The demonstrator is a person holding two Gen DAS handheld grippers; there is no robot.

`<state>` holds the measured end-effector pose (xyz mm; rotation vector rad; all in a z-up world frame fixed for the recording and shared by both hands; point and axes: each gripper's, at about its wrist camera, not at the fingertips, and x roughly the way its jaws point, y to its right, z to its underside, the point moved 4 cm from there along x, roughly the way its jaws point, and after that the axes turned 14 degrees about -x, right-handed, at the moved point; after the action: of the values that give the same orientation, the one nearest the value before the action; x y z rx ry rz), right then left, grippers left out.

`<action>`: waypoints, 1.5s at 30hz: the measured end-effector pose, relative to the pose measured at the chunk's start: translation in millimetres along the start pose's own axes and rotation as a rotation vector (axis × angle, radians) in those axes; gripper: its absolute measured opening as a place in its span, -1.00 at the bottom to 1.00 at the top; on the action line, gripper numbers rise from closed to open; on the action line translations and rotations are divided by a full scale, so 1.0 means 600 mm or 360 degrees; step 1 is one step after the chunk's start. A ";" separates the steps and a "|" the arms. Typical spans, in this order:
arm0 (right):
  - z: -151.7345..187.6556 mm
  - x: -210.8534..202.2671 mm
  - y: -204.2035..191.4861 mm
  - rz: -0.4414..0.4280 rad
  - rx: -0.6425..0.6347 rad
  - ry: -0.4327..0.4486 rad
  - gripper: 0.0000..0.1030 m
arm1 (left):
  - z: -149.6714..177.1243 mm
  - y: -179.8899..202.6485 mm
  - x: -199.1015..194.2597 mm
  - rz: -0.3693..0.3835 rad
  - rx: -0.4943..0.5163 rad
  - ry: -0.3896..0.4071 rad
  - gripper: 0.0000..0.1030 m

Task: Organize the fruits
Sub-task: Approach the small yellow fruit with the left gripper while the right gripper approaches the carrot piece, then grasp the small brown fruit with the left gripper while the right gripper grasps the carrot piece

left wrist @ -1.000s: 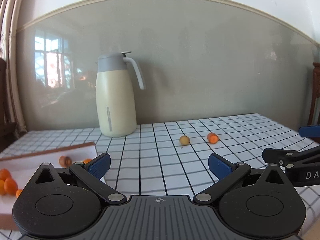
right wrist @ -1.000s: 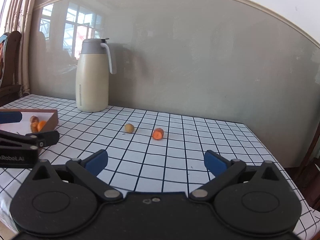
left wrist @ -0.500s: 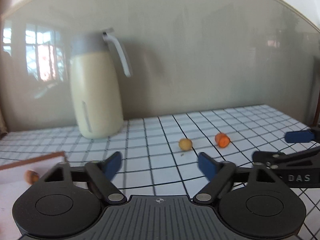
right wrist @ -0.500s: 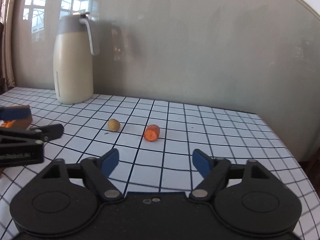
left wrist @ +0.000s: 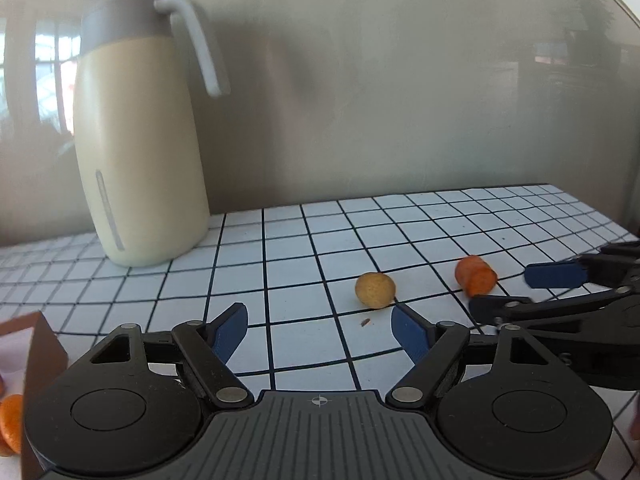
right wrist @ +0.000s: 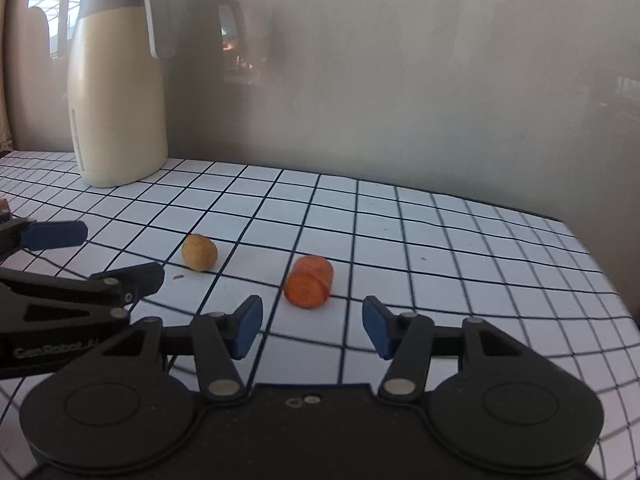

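A: Your left tool (left wrist: pixel 318 334) has its pads apart with nothing between them. The yellow fruit (left wrist: pixel 375 290) lies on the counter (left wrist: pixel 400 224) just ahead of it, a little toward the right pad.

B: And your right tool (right wrist: pixel 312 326)?

A: Its jaws are closing, with nothing between them yet. The orange piece (right wrist: pixel 309 287) lies just ahead of the gap, on its side with the cut face toward you.

B: How do the two fruits sit?

A: Near each other but apart; from your right tool the yellow one is to the left of the orange piece.

B: Anything else?

A: A cream jug (left wrist: pixel 136 152) stands far ahead of your left tool by the wall. A box (left wrist: pixel 40 356) with orange pieces sits at that tool's left.
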<state>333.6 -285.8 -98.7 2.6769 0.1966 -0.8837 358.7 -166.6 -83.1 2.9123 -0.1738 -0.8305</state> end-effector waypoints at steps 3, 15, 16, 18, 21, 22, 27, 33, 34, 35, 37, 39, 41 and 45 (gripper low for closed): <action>-0.007 0.021 0.004 -0.0001 0.0010 -0.0028 -0.13 | -0.003 -0.002 0.009 -0.0001 -0.0010 -0.0004 0.54; 0.001 0.024 0.044 0.0057 0.0140 -0.0036 -0.20 | -0.010 0.049 0.049 0.0055 0.0028 -0.0060 0.54; 0.001 0.026 0.048 0.0058 0.0141 -0.0038 -0.20 | -0.011 0.053 0.055 0.0052 0.0030 -0.0064 0.54; 0.000 0.028 0.053 0.0042 0.0140 -0.0038 -0.24 | -0.013 0.056 0.063 0.0048 0.0031 -0.0089 0.54; 0.001 0.029 0.055 0.0019 0.0159 -0.0046 -0.31 | -0.012 0.059 0.074 0.0064 0.0033 -0.0143 0.37; 0.001 0.031 0.053 0.0005 0.0159 -0.0048 -0.45 | -0.010 0.061 0.076 0.0068 0.0041 -0.0156 0.07; -0.005 0.029 0.042 -0.0001 0.0131 -0.0052 -0.61 | -0.007 0.068 0.079 0.0102 0.0046 -0.0177 -0.45; -0.011 0.010 0.044 0.0008 0.0125 -0.0034 -0.61 | -0.001 0.065 0.046 0.0124 0.0023 -0.0096 -0.46; -0.010 0.001 0.044 0.0009 0.0122 -0.0031 -0.61 | 0.002 0.064 0.036 0.0127 0.0022 -0.0076 -0.46; -0.007 -0.007 0.045 0.0010 0.0119 -0.0029 -0.61 | 0.005 0.063 0.027 0.0121 0.0024 -0.0066 -0.46; 0.005 -0.029 0.044 0.0012 0.0118 -0.0022 -0.61 | 0.010 0.059 0.004 0.0126 0.0015 -0.0053 -0.46; 0.016 -0.047 0.041 0.0026 0.0100 -0.0017 -0.61 | 0.016 0.053 -0.022 0.0120 0.0014 -0.0030 -0.46; 0.022 -0.064 0.038 0.0036 0.0083 -0.0010 -0.61 | 0.020 0.044 -0.046 0.0118 0.0015 -0.0020 -0.46; 0.029 -0.102 0.034 0.0046 0.0097 0.0029 -0.61 | 0.026 0.026 -0.092 0.0115 -0.0005 -0.0001 -0.46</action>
<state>279.4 -312.7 -70.3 2.7376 0.1368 -0.8698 302.4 -175.6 -65.5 2.8836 -0.2753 -0.8199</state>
